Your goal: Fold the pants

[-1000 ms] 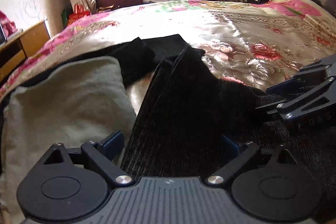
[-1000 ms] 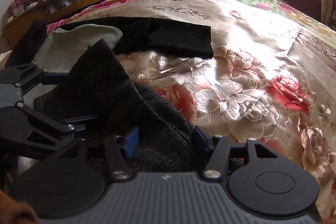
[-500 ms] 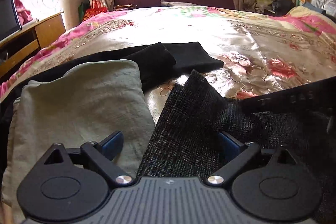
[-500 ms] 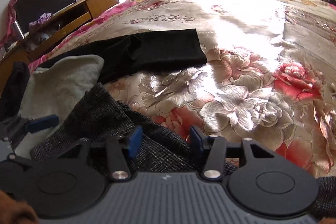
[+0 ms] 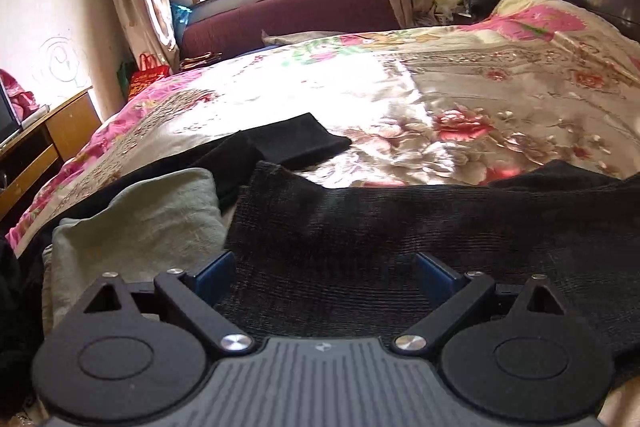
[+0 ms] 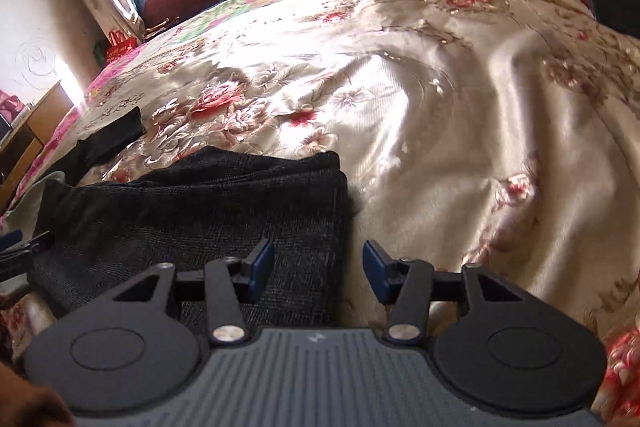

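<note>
The dark grey woven pants (image 5: 360, 227) lie folded across the near edge of the floral bedspread (image 5: 460, 95). In the right wrist view the pants (image 6: 192, 211) show as a stacked bundle with a folded right edge. My left gripper (image 5: 326, 273) is open, its blue pads wide apart over the pants. My right gripper (image 6: 318, 269) is open above the pants' right edge, holding nothing. The tip of the left gripper shows at the left edge of the right wrist view (image 6: 16, 247).
A pale green folded garment (image 5: 136, 223) lies left of the pants. A black garment (image 5: 288, 143) lies beyond them. A wooden desk (image 5: 44, 143) stands left of the bed. A maroon sofa (image 5: 288, 15) sits under the window.
The pants went from a raised, peaked shape to a flat folded bundle. Both grippers pulled back and apart; the right gripper swung right and no longer shows in the left wrist view.
</note>
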A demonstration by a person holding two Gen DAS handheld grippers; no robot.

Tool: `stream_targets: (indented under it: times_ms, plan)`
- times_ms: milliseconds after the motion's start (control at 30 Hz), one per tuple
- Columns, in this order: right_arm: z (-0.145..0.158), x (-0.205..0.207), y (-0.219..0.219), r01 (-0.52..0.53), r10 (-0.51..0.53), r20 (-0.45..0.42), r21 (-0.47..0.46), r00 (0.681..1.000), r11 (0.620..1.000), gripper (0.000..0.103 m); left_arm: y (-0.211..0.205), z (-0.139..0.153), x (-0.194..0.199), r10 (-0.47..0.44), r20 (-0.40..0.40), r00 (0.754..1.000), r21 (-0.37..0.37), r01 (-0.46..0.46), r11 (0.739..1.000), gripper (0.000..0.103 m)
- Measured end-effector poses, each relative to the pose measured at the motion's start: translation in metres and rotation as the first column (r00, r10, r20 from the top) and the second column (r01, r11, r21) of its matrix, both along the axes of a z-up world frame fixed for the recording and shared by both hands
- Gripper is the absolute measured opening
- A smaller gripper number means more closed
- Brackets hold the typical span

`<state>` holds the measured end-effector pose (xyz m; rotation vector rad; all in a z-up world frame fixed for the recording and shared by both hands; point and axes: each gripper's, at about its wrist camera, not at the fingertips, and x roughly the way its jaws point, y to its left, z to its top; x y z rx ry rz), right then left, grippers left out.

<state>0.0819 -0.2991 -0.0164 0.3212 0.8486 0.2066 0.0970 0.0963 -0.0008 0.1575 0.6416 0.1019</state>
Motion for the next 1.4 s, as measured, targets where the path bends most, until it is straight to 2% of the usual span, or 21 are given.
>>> stream_targets:
  times_ms: [100,167,200,233,433,467,567,700,800,933,1000,1100,1133,1233,1333,1367,1400]
  plan:
    - [-0.017,0.001,-0.009,-0.037,0.045,-0.041,0.172,0.998,0.984,0.051,-0.023,0.000,0.003,-0.064,-0.039,0.997,-0.024,0.063,0.998,0.103]
    - [-0.026,0.004,-0.009,-0.034,0.046,-0.055,0.197,0.997,0.980,0.050,-0.039,0.000,0.001,-0.092,-0.057,0.994,-0.007,0.092,0.996,0.103]
    - [-0.029,0.005,-0.010,-0.041,0.053,-0.059,0.190,0.997,0.981,0.044,-0.046,0.001,-0.001,-0.105,-0.063,0.992,0.007,0.106,0.994,0.103]
    - [-0.032,0.003,-0.013,-0.043,0.055,-0.052,0.204,0.997,0.978,0.043,-0.052,0.001,-0.003,-0.121,-0.069,0.990,0.014,0.123,0.992,0.103]
    - [-0.043,0.005,-0.034,-0.045,0.078,-0.067,0.393,0.995,0.918,0.048,-0.083,-0.006,-0.007,-0.208,-0.120,0.971,0.042,0.215,0.976,0.103]
    - [-0.047,0.008,-0.033,-0.050,0.086,-0.071,0.411,0.994,0.910,0.049,-0.086,-0.006,-0.007,-0.215,-0.125,0.969,0.040,0.222,0.974,0.103]
    - [-0.048,0.010,-0.039,-0.053,0.091,-0.077,0.398,0.993,0.916,0.034,-0.098,-0.002,-0.009,-0.246,-0.118,0.962,0.053,0.253,0.966,0.103]
    - [-0.049,0.007,-0.060,-0.038,0.077,-0.077,0.419,0.994,0.907,0.035,-0.108,-0.005,-0.008,-0.290,-0.136,0.947,0.033,0.297,0.954,0.103]
    - [-0.058,0.020,-0.053,-0.081,0.132,-0.072,0.485,0.989,0.871,0.038,-0.118,-0.010,-0.006,-0.294,-0.159,0.943,0.029,0.302,0.953,0.103]
    - [-0.068,0.036,-0.044,-0.076,0.152,-0.091,0.558,0.984,0.826,0.038,-0.127,-0.009,-0.008,-0.322,-0.159,0.933,0.036,0.332,0.943,0.103]
    - [-0.060,0.033,-0.041,-0.089,0.159,-0.078,0.555,0.984,0.827,0.039,-0.129,-0.008,-0.010,-0.333,-0.159,0.930,0.061,0.345,0.937,0.103]
    - [-0.053,0.025,-0.047,-0.129,0.188,-0.027,0.636,0.982,0.761,0.039,-0.128,-0.007,-0.009,-0.352,-0.155,0.923,0.048,0.362,0.931,0.103]
    - [-0.054,0.028,-0.046,-0.122,0.185,-0.033,0.640,0.982,0.758,0.039,-0.129,-0.008,-0.008,-0.352,-0.161,0.922,0.040,0.363,0.931,0.103]
    - [-0.068,0.049,-0.021,-0.106,0.199,-0.097,0.582,0.975,0.807,0.039,-0.131,-0.013,-0.004,-0.338,-0.177,0.924,0.048,0.351,0.935,0.103]
    - [-0.063,0.054,0.005,-0.114,0.189,-0.092,0.523,0.978,0.845,0.038,-0.128,-0.020,-0.001,-0.320,-0.203,0.925,0.025,0.331,0.943,0.103]
    - [-0.059,0.052,0.007,-0.122,0.190,-0.086,0.500,0.978,0.858,0.029,-0.127,-0.020,0.000,-0.314,-0.210,0.926,0.013,0.324,0.946,0.103]
    - [-0.056,0.049,0.006,-0.126,0.188,-0.082,0.481,0.979,0.868,0.009,-0.127,-0.019,0.000,-0.314,-0.212,0.925,0.006,0.322,0.947,0.103]
